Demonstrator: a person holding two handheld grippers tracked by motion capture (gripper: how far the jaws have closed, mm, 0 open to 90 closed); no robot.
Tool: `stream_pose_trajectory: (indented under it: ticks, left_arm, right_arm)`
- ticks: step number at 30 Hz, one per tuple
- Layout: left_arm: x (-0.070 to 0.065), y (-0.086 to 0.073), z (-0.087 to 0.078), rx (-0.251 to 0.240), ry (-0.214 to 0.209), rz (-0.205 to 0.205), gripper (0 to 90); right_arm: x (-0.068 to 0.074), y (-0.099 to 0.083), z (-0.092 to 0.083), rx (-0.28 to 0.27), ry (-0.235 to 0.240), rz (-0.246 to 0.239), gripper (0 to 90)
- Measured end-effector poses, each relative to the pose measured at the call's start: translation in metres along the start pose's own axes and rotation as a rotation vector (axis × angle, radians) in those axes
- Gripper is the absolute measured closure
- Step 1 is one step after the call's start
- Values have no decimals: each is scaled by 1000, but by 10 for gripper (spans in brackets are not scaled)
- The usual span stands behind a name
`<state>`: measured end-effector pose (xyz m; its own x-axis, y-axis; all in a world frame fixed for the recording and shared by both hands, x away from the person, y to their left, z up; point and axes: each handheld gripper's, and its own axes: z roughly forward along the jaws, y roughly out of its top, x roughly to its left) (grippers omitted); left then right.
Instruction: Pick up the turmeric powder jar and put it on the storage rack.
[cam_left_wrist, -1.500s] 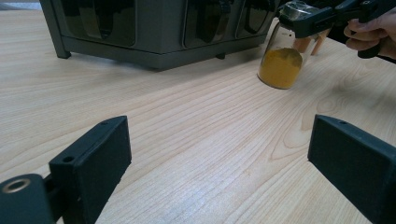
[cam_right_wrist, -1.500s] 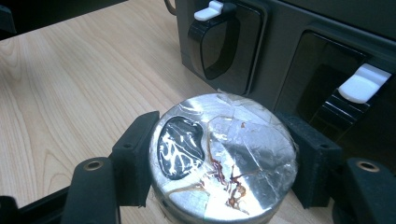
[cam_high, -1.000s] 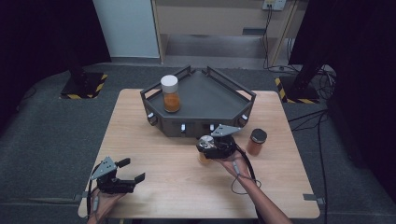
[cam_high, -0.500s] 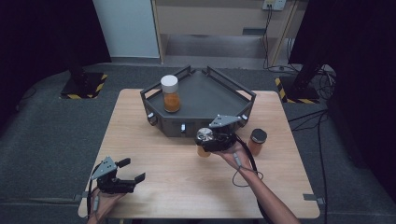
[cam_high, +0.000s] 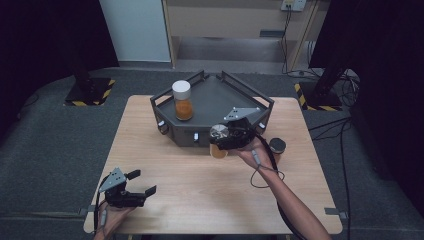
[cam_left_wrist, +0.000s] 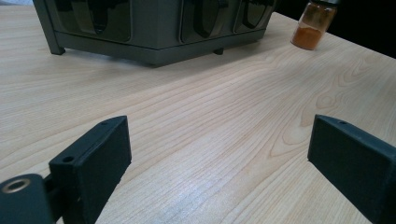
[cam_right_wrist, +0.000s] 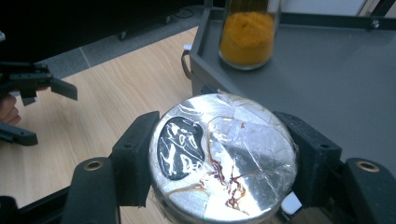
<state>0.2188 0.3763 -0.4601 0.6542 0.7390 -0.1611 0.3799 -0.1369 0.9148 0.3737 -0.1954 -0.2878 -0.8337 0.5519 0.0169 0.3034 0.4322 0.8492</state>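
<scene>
Foil seal on the jar (cam_right_wrist: 223, 156) in the right tool's (cam_right_wrist: 219, 158) grip.

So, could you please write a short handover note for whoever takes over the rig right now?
Right gripper: shut on the foil-sealed jar of amber contents, held in the air at the front edge of the dark grey angular metal tray.
Left gripper: open, holding nothing, low over the light wooden table near its front left.
Done: a white-capped jar of orange powder stands in the tray.
Left: probably set the held jar in the tray; the dark-lidded jar of orange powder waits on the table to the right.
</scene>
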Motion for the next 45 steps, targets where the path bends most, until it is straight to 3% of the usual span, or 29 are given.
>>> stream_pose_trajectory:
  ticks: [13,28,39,45]
  left_arm:
    - [1,0,0,-2,-1,-3,52]
    - [1,-1,0,-4,0,-6,52]
    - [1,-1,0,-4,0,-7,52]
    - [1,-1,0,-4,-1,-7,52]
  right_arm:
    - [-8,37,-2,9,-13,-5,344]
    - [-16,62,8,-8,-54,7,344]
    - [-20,69,20,-43,-112,39,344]
    - [-16,72,33,-41,-176,58,344]
